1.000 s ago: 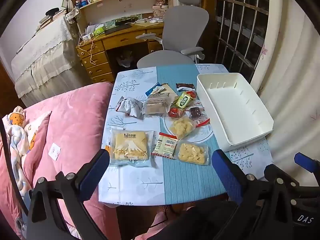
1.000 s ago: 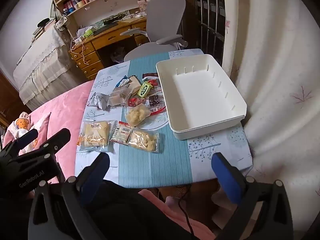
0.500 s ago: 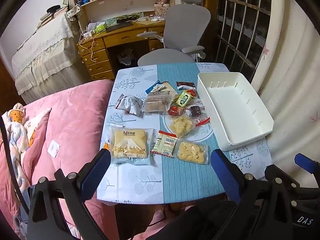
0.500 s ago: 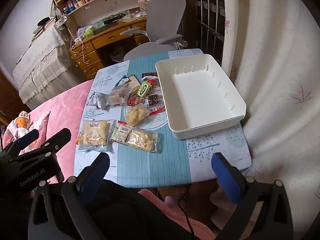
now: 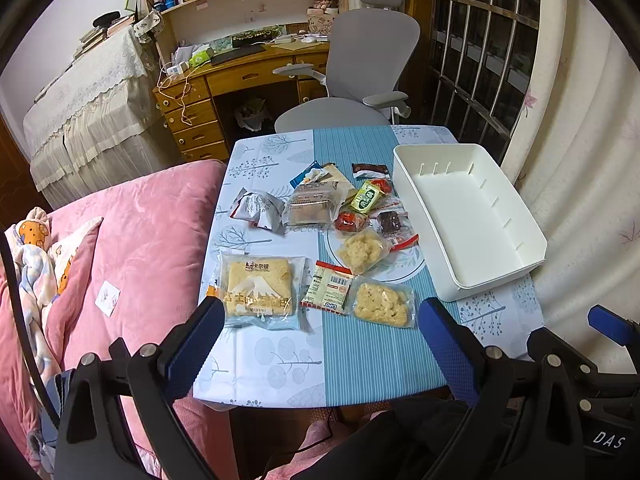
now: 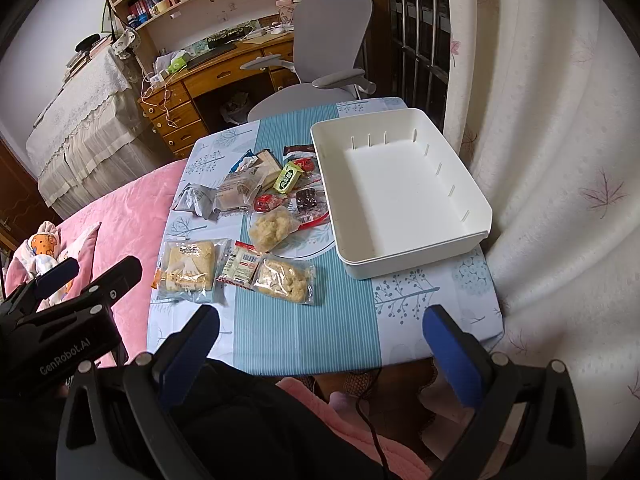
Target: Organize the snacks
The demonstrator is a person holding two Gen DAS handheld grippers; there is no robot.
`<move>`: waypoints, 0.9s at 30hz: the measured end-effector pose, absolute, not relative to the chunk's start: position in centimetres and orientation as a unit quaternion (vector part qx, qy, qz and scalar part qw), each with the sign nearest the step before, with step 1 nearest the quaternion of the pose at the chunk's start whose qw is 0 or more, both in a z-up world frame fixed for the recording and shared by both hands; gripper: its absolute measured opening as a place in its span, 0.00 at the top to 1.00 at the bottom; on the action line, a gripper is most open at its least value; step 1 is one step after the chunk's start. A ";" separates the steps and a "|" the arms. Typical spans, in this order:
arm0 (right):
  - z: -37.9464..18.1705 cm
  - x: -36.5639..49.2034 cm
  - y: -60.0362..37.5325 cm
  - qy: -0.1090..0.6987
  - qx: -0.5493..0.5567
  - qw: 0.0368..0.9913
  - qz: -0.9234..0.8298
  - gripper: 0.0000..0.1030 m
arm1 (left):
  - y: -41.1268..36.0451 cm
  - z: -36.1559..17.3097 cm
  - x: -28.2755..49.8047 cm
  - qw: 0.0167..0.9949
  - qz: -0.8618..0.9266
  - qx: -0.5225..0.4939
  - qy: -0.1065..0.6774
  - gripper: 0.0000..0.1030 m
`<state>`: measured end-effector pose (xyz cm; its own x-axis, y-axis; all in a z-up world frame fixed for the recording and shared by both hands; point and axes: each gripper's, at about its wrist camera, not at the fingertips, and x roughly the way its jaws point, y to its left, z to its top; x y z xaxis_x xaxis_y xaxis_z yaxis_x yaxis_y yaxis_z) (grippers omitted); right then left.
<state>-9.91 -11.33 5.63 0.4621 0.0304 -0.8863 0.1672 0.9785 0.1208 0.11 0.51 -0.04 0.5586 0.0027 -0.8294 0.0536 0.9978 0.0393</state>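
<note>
nothing has been sorted yet: the white bin (image 6: 400, 188) at the counter's (image 6: 304, 328) right edge is empty, and all the snacks (image 5: 336, 236) lie loose beside it. the left gripper (image 5: 320, 320) is closing slightly with nothing between its jaws; the right gripper (image 6: 320, 332) is held apart, empty.

The bin (image 5: 516, 268) looks like smooth white plastic with a faint sheen. The snack packets (image 5: 362, 246) are clear, glossy, crinkled film; one wrapper (image 5: 256, 210) is shiny silver foil. A matt printed cloth (image 5: 360, 352) covers the table. The bed cover (image 5: 144, 232) is soft pink plush. The desk (image 5: 244, 76) is varnished wood, the window bars (image 5: 480, 60) polished metal, the curtain (image 6: 560, 160) thin matt fabric. Each claw is matt black plastic with textured blue pads (image 5: 444, 344).
</note>
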 end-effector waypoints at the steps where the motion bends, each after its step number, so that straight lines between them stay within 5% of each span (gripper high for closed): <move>1: 5.7 -9.9 -11.3 0.517 0.096 0.849 -0.041 0.01 | 0.5 0.0 0.0 0.882 -0.014 0.030 0.470 0.06; 27: 5.3 -9.0 -12.1 0.526 0.086 0.846 -0.014 0.01 | -1.0 -0.5 -0.5 0.880 0.016 0.018 0.474 0.06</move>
